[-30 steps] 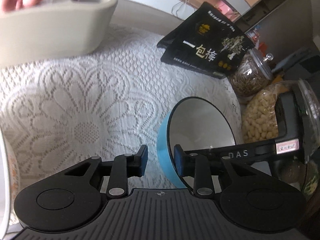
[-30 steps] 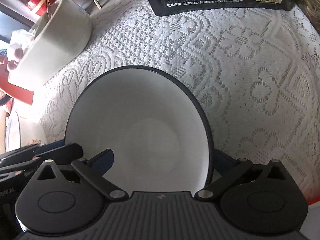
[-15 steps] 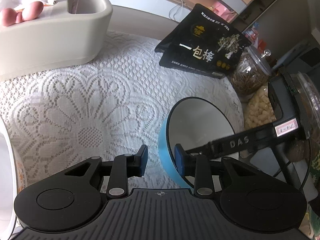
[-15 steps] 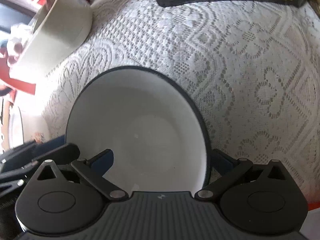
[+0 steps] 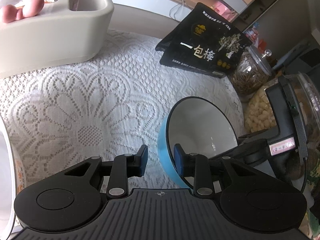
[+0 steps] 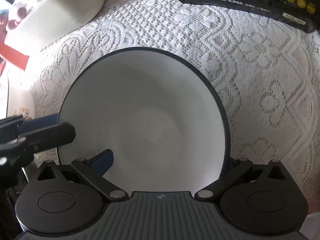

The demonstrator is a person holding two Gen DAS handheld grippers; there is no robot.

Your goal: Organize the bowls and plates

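Our left claw (image 5: 160, 161) straddles, half-open, the 9 o'clock rim of the bowl (image 5: 200, 128), while our right claw (image 6: 170, 160) spans it wide open from 6 o'clock, gripping nothing.

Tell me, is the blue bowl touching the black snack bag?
Apart. The left wrist view shows lace tablecloth between the blue bowl and the black snack bag.

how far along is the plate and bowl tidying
Nothing looks finished yet. In hand: the blue bowl is held by both grippers, the left gripper open astride its rim and the right gripper spread around it, though neither view shows a firm clamp. Left: a white plate with a floral rim sits alone at the lace tablecloth's edge, not yet grouped with the bowl.
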